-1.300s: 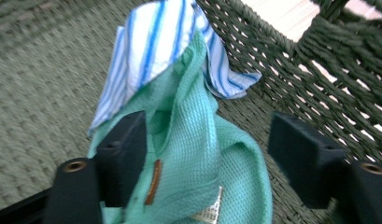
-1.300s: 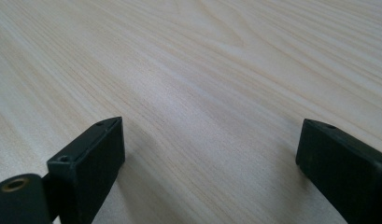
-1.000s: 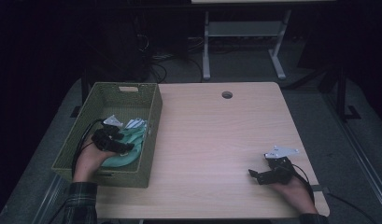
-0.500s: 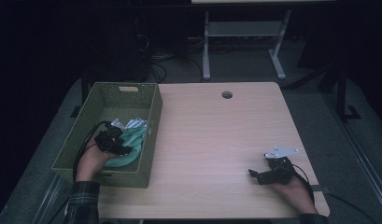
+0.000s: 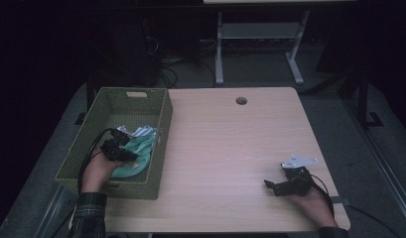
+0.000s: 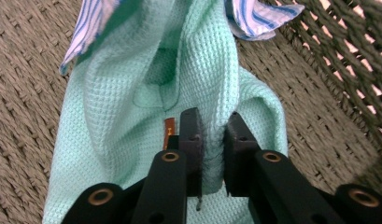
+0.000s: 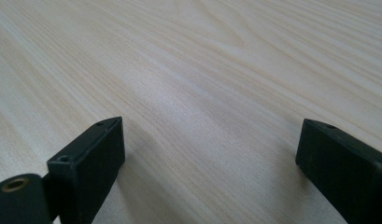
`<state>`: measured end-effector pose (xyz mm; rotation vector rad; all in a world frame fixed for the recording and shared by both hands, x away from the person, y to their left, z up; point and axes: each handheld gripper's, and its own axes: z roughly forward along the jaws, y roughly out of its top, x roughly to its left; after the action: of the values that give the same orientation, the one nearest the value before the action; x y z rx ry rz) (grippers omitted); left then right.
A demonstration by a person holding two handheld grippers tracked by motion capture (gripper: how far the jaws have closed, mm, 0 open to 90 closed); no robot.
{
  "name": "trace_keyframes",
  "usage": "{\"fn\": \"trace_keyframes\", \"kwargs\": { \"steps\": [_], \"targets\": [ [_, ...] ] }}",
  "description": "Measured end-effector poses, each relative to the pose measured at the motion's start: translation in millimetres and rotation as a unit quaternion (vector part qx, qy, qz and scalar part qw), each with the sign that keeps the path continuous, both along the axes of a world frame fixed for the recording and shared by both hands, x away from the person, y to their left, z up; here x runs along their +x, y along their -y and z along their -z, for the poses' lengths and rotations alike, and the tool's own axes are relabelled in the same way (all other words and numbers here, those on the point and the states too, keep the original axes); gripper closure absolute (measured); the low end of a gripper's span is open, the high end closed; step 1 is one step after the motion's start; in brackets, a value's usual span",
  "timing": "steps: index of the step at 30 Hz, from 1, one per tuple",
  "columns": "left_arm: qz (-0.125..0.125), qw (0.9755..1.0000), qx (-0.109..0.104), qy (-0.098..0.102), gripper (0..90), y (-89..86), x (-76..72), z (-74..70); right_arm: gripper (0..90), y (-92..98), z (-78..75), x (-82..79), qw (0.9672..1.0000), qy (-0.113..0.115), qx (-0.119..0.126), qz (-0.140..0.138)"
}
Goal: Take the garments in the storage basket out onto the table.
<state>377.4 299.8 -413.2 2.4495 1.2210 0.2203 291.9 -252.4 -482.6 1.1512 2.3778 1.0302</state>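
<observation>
Leftmost, inside the olive-green woven rectangular basket [image 5: 161, 119] at the table's left edge, the left gripper [image 5: 122, 151] has just been closing its jaws, and they now pinch a raised fold of the mint-green waffle-weave cloth [image 6: 193, 84] between the pads. That cloth lies crumpled on the basket's floor, with a blue-and-white striped cloth [image 6: 258, 16] touching its far end. Across the bare light wooden table [image 5: 230, 148], near its front right corner, the right gripper [image 7: 209, 158] rests with jaws spread wide, nothing between them.
</observation>
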Motion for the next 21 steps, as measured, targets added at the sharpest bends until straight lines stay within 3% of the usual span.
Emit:
{"fn": "trace_keyframes", "kwargs": {
  "steps": [7, 11, 16, 21],
  "targets": [
    [-0.010, 0.9997, -0.021, 0.008, 82.9, -2.8, -0.2, -4.6, 7.7, 0.0, -0.1, 0.0, 1.0000, 0.000, -0.001, 0.000],
    [-0.014, 0.9986, -0.048, 0.020, 83.0, -6.4, -1.8, -10.0, 7.7, 0.0, -0.1, 0.0, 1.0000, 0.000, -0.001, 0.000],
    [-0.021, 0.9952, -0.084, 0.044, 83.3, -14.3, -3.4, -17.8, 7.7, 0.0, 0.0, 0.0, 1.0000, 0.000, 0.000, 0.000],
    [-0.027, 0.9885, -0.132, 0.069, 83.6, -21.0, -6.6, -25.4, 7.7, 0.0, -0.1, 0.0, 1.0000, 0.000, 0.000, 0.000]
  ]
}}
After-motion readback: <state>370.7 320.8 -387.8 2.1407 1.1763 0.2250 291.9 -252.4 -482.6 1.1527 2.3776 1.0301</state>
